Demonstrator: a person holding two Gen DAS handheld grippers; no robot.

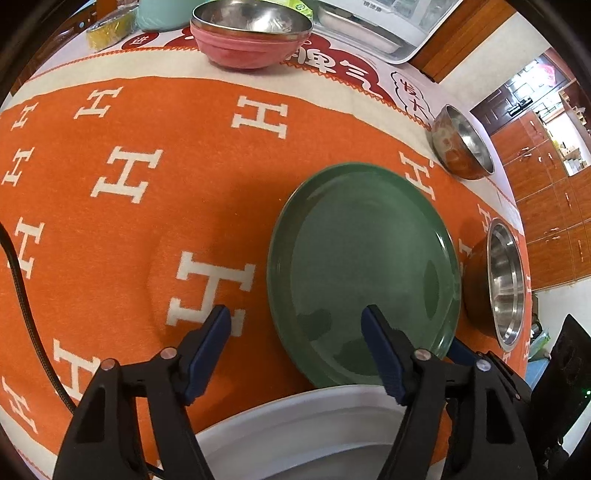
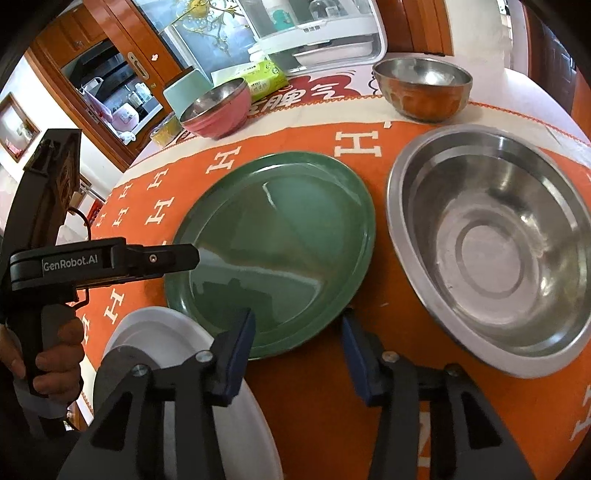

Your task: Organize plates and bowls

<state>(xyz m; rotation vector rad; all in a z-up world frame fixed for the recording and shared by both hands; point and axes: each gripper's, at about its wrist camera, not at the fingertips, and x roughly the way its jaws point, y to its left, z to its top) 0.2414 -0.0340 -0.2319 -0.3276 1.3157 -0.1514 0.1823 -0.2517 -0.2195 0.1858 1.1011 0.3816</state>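
A green plate [image 1: 365, 266] [image 2: 273, 240] lies flat on the orange cloth [image 1: 147, 221]. My left gripper [image 1: 295, 314] [image 2: 190, 258] straddles its left rim, one finger over the cloth and one over the plate's inside, with its pads apart from the rim. At the near edge of the same plate my right gripper [image 2: 297, 321] has the rim between its fingers, and a gap shows on both sides. A white plate [image 1: 295, 424] [image 2: 159, 332] sits just in front of the green one. A wide steel bowl [image 2: 498, 240] [image 1: 506, 280] stands beside the green plate.
A small steel bowl with an orange outside [image 2: 424, 88] [image 1: 458, 147] and a pink bowl holding a steel one [image 1: 247, 48] [image 2: 218, 110] stand at the back. Behind them are a white appliance [image 2: 321, 33], a green packet [image 2: 266, 79] and a yellow roll [image 1: 110, 29]. A hand [image 2: 55, 354] grips the left tool.
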